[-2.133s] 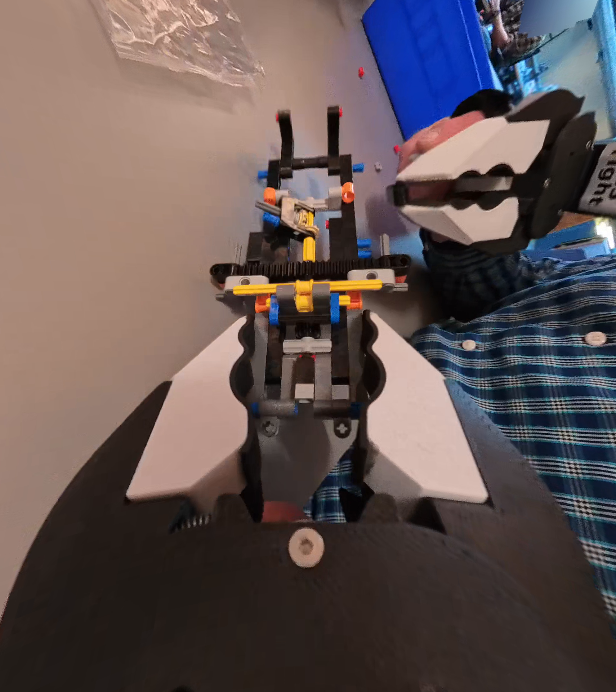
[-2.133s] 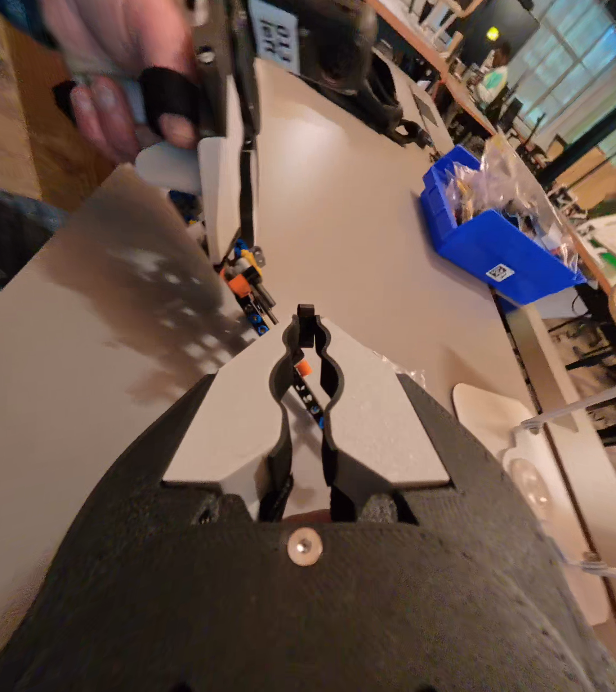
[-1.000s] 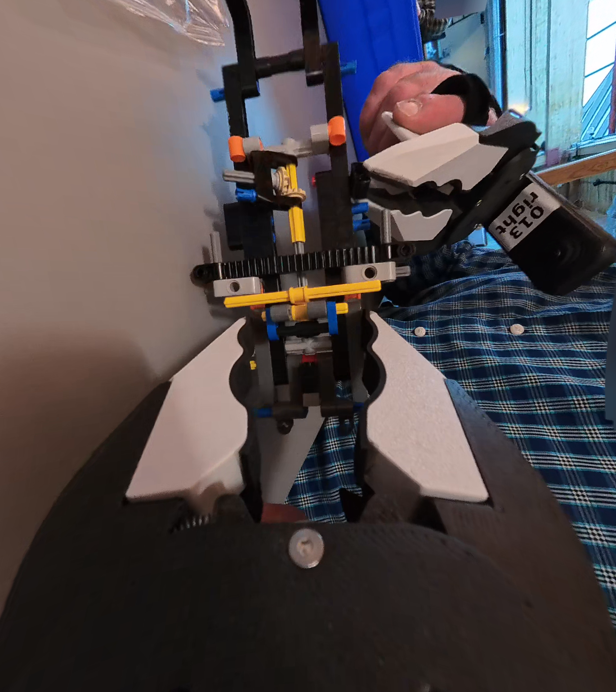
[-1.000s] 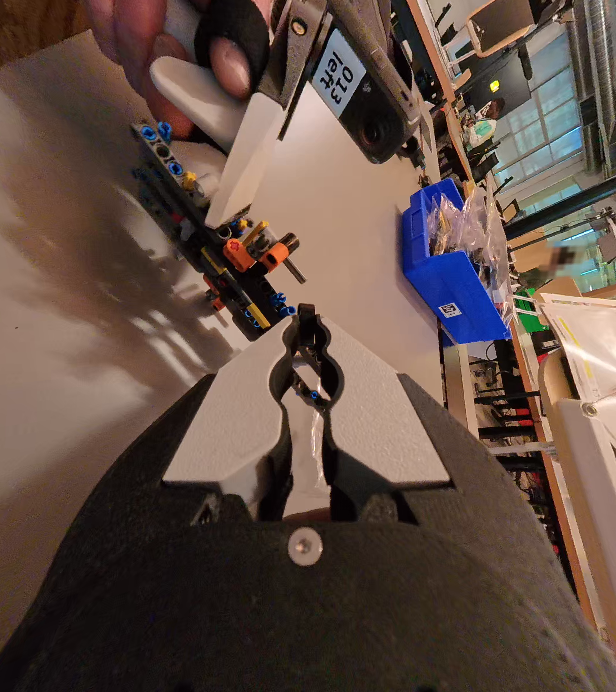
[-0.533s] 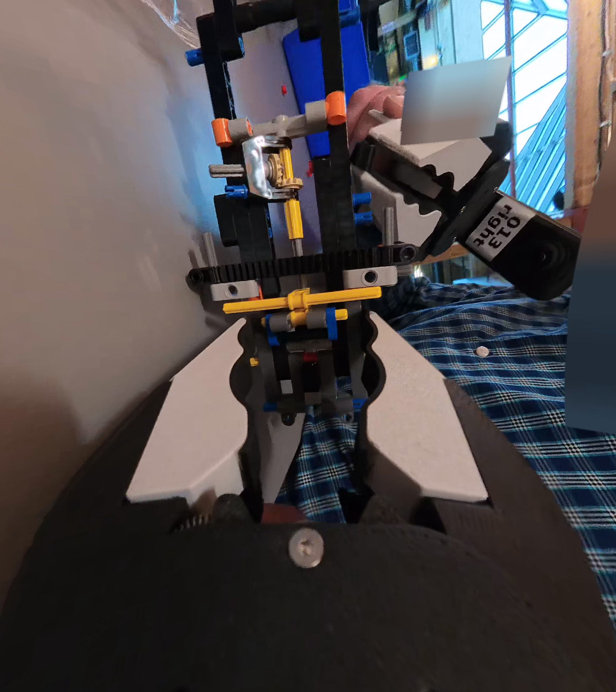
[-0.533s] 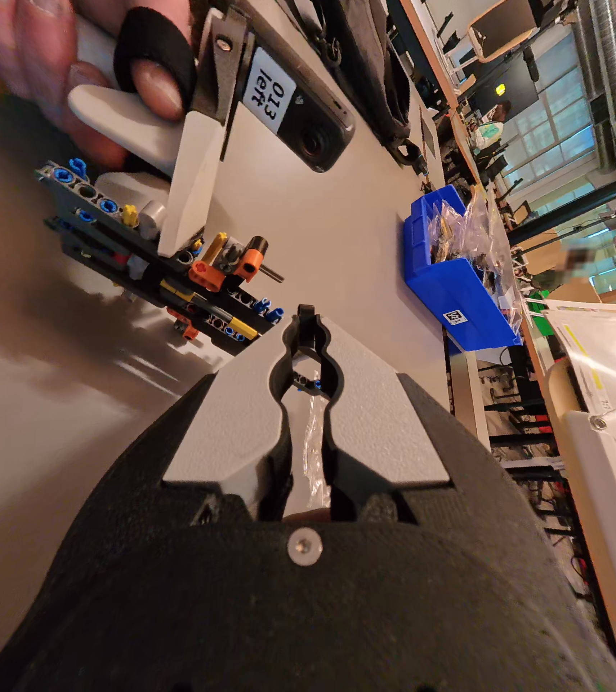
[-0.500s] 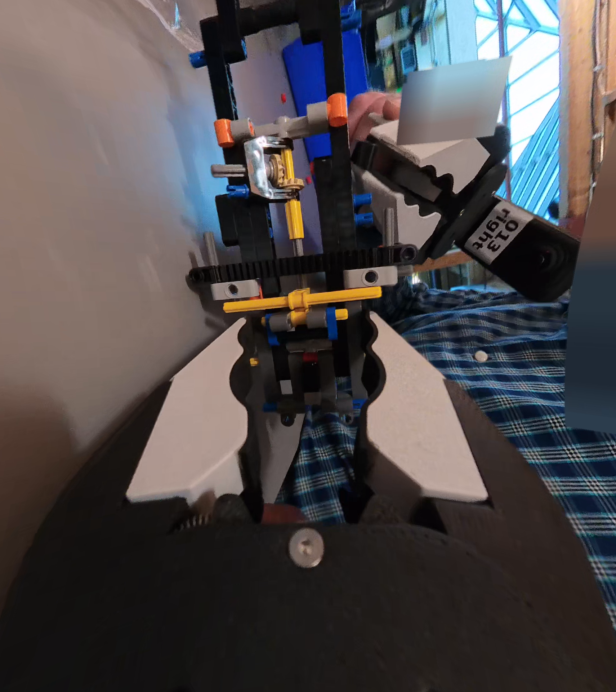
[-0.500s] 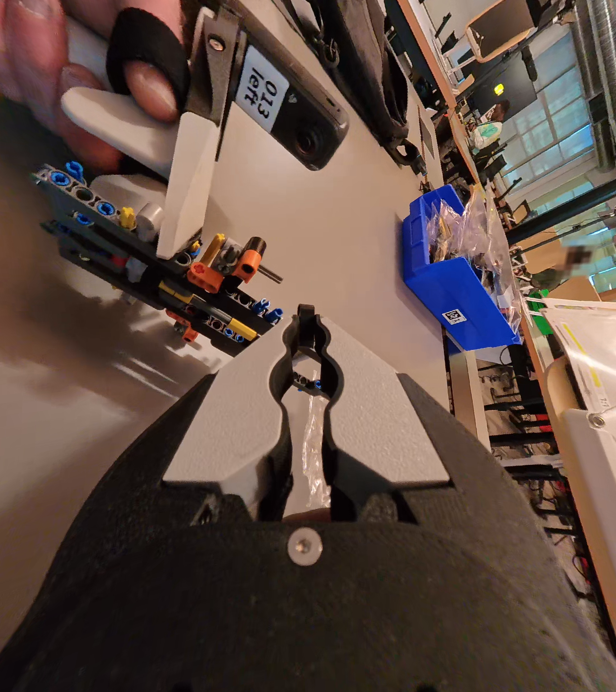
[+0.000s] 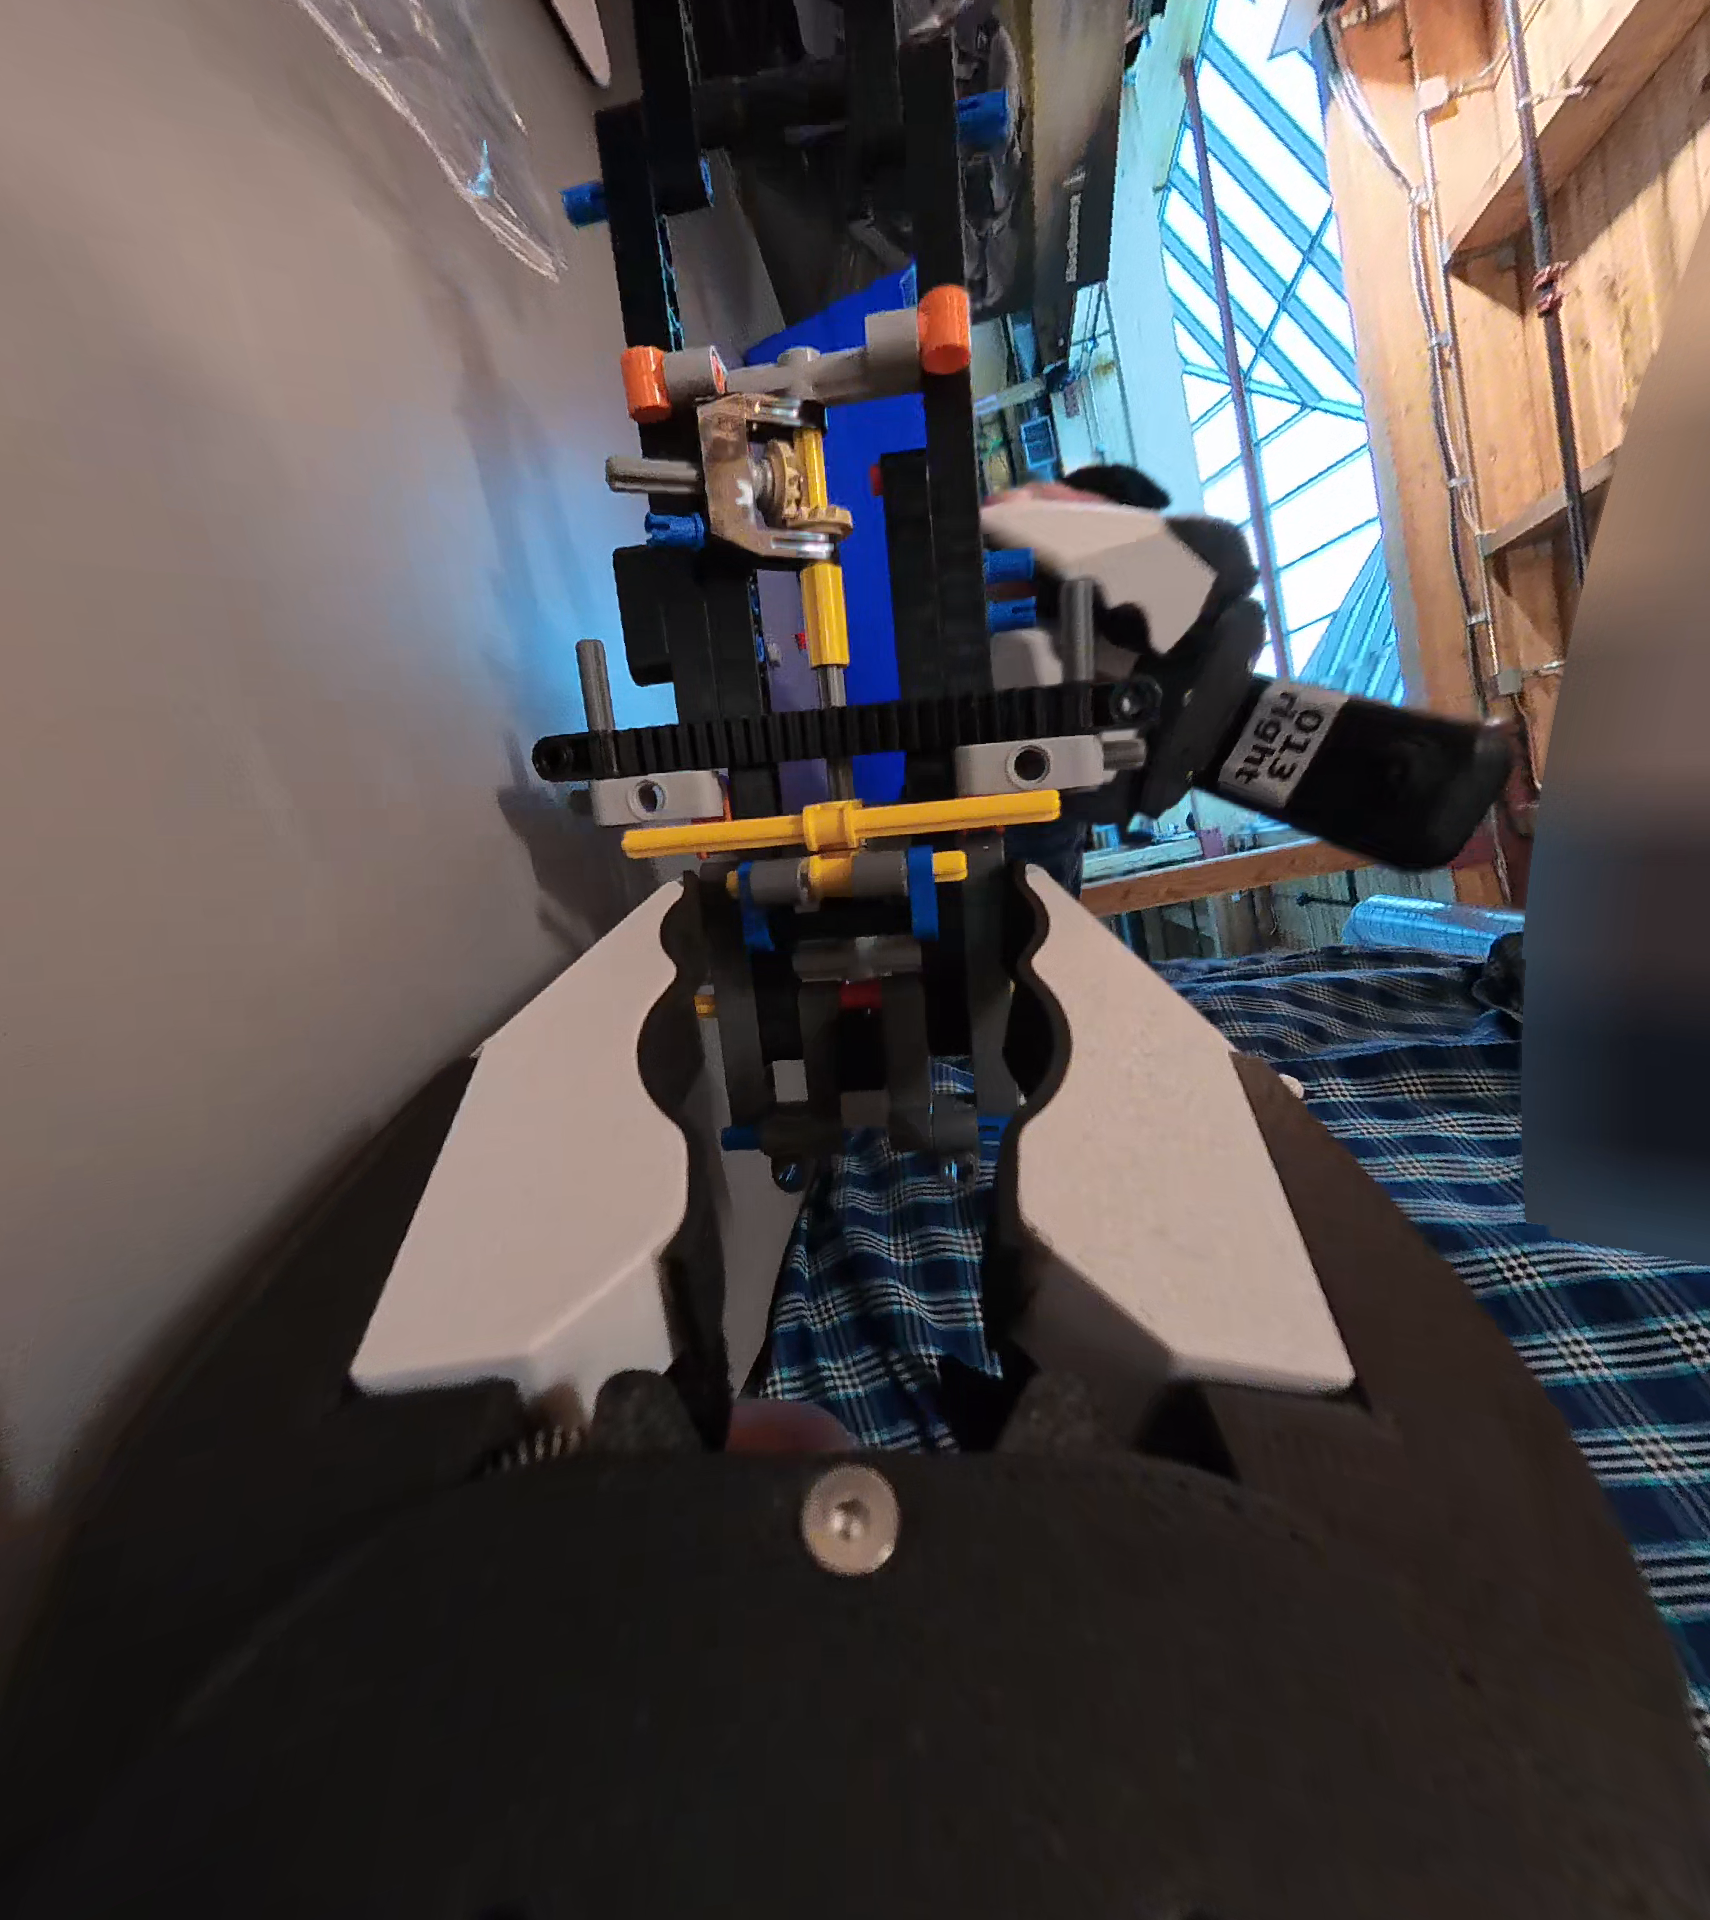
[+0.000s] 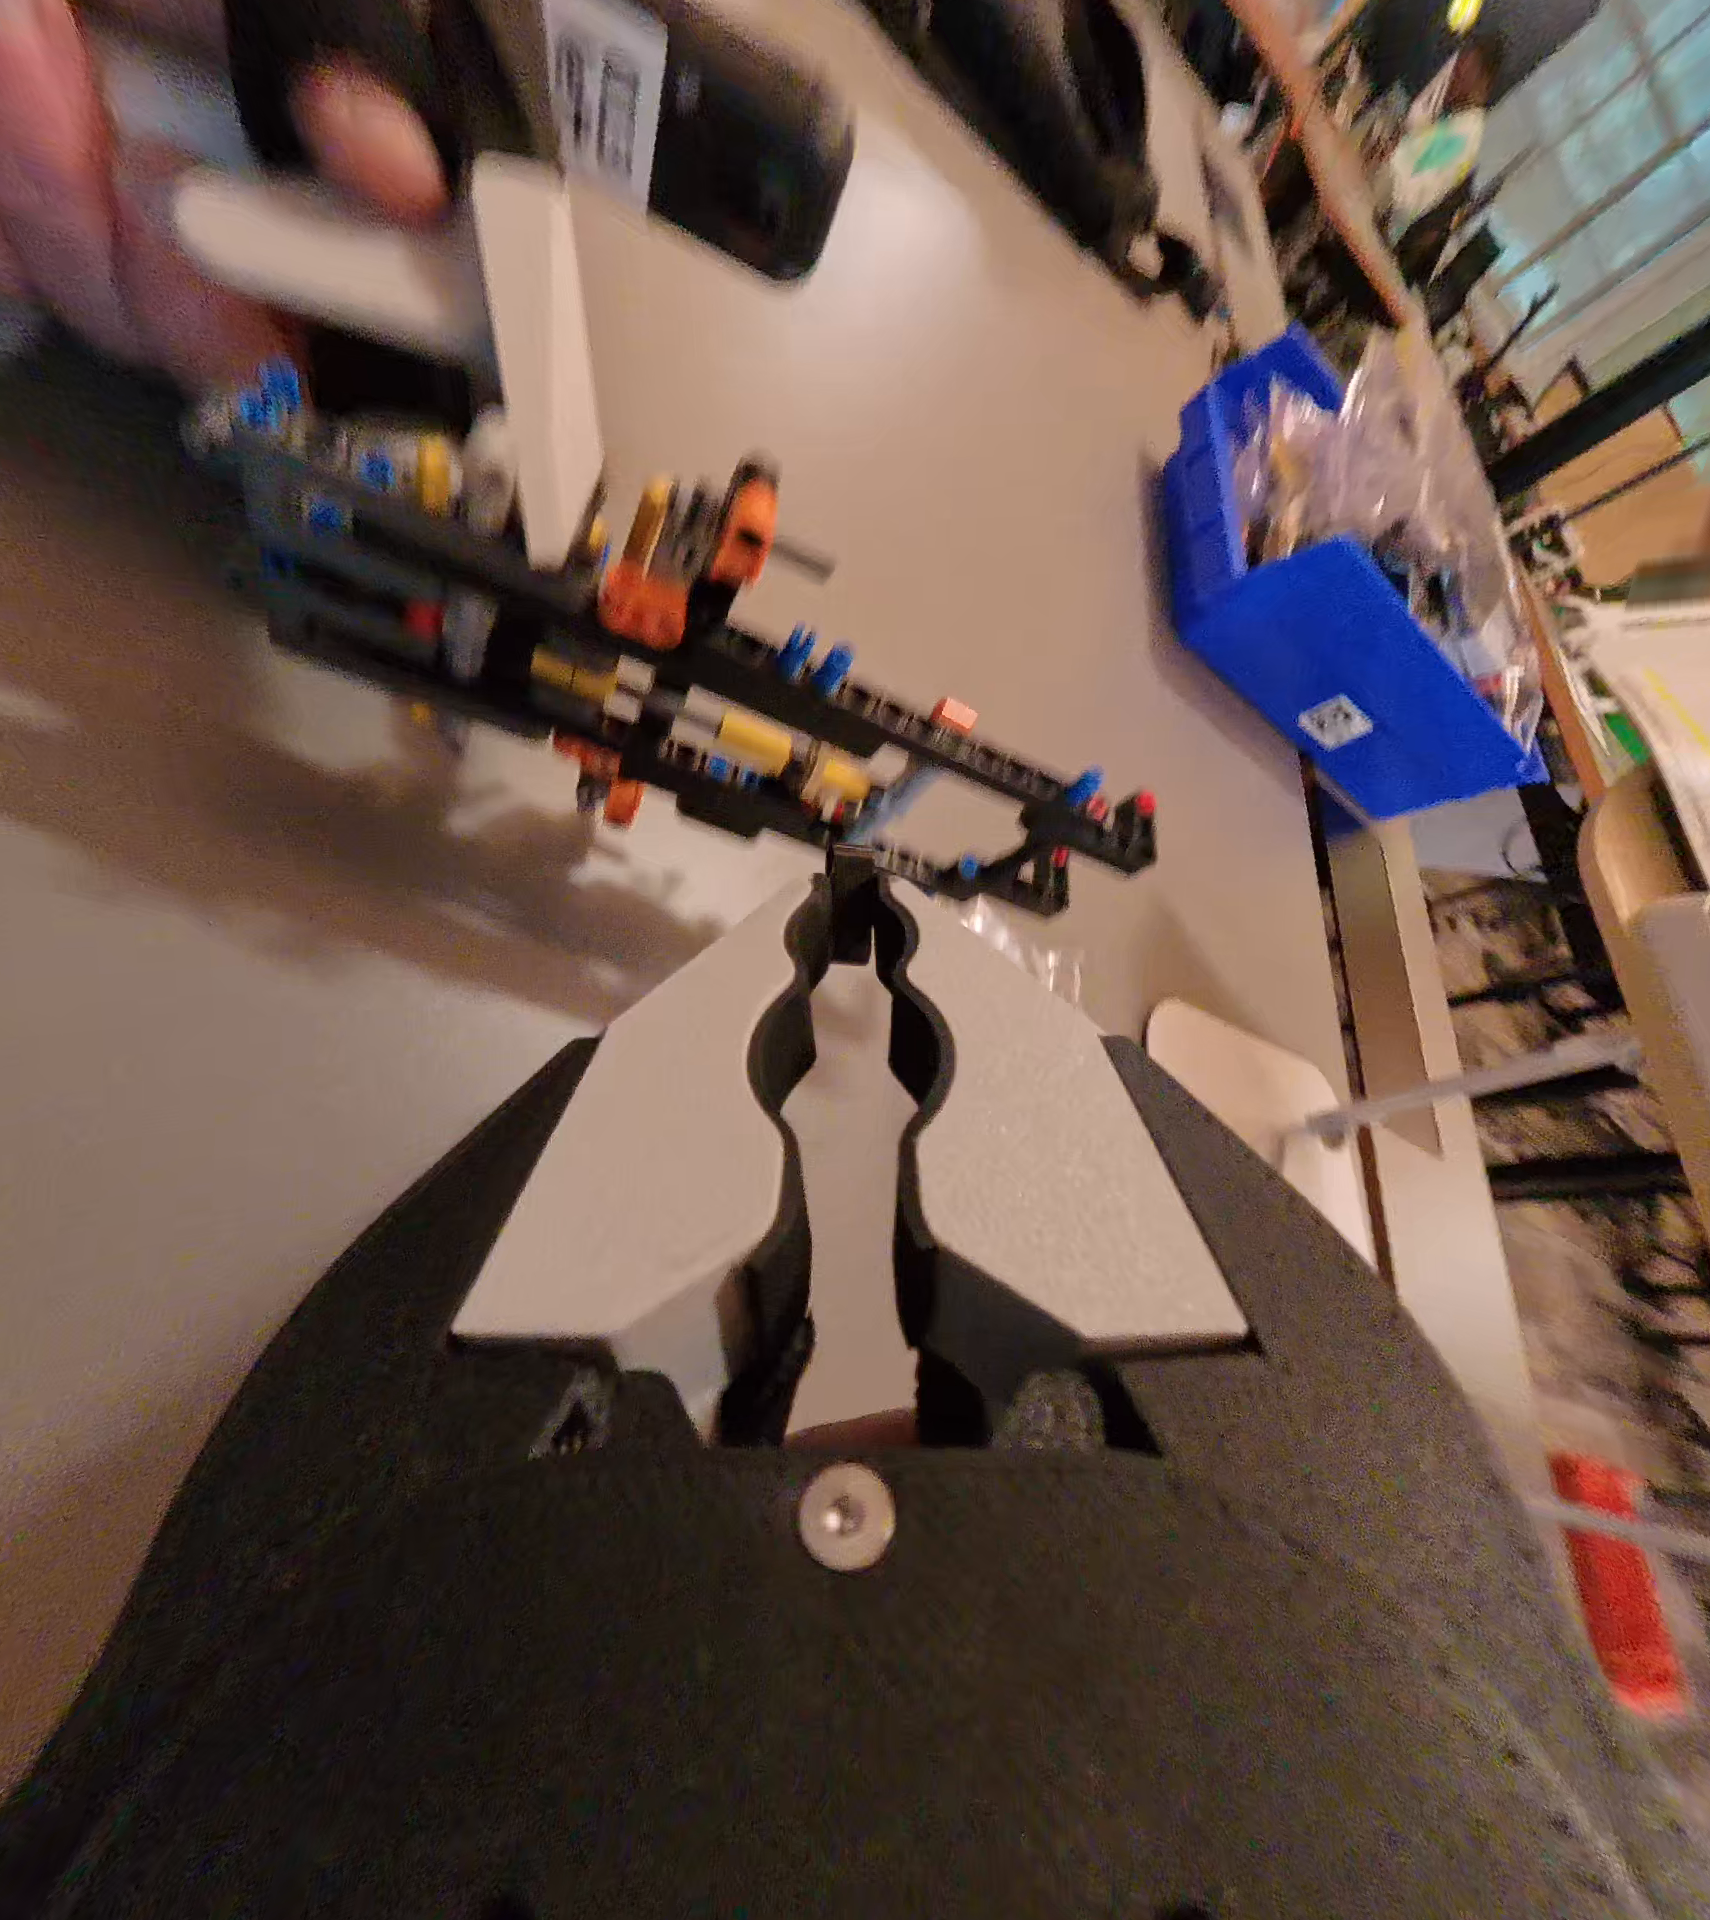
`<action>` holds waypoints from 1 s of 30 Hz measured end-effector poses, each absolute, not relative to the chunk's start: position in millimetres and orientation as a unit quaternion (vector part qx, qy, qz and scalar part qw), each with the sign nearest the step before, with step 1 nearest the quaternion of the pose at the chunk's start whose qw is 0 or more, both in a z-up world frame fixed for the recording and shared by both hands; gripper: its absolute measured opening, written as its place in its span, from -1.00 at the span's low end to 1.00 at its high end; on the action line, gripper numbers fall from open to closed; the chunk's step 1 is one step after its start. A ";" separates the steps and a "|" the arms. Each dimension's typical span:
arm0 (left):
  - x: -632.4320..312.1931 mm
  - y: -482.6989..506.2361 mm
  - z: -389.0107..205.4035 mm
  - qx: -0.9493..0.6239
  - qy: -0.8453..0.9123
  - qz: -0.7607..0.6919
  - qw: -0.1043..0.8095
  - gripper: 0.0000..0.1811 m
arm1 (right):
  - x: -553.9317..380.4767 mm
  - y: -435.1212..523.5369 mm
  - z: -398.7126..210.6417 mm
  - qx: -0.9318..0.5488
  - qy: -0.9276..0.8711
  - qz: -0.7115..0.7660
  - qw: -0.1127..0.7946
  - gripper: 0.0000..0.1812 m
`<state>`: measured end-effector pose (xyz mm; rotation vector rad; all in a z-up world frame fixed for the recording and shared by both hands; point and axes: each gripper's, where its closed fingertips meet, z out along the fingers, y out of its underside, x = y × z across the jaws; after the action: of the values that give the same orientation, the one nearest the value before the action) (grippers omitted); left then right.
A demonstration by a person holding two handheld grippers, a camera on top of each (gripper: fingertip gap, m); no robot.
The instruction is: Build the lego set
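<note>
Right gripper (image 10: 849, 914) has closed in on the lifted model.
Left gripper (image 9: 851, 997) stays clamped on the lego frame (image 9: 809, 623); right tips pinch a small dark part (image 10: 851, 854) beside it, apparently for fitting.

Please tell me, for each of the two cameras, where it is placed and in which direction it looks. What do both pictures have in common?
Left wrist view: sits on the left claw, looks along its fingers, shut on the lego model; the checked shirt shows.
Right wrist view: sits on the right claw, looks across the table at the model's side; tips pinch a small black piece; a hand shows.
Shared: the lego model, each other's claw, the blue bin.
</note>
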<state>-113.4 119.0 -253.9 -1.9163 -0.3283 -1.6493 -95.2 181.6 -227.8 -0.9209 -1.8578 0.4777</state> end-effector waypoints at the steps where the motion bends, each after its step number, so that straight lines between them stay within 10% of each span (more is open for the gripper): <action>1: -113.9 118.8 -254.3 -0.718 -0.127 -0.618 0.294 -0.40 | -90.0 182.3 -237.4 -0.379 -0.772 0.170 0.480 -0.95; 30: -112.7 118.4 -257.7 -0.728 -0.133 -0.589 0.326 -0.40 | -41.4 152.8 -289.2 -0.544 -0.737 0.224 0.333 -0.97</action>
<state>-112.7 118.4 -257.7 -1.9072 -0.3493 -1.5423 -41.4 152.8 -289.2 -1.4195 -1.9254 0.5843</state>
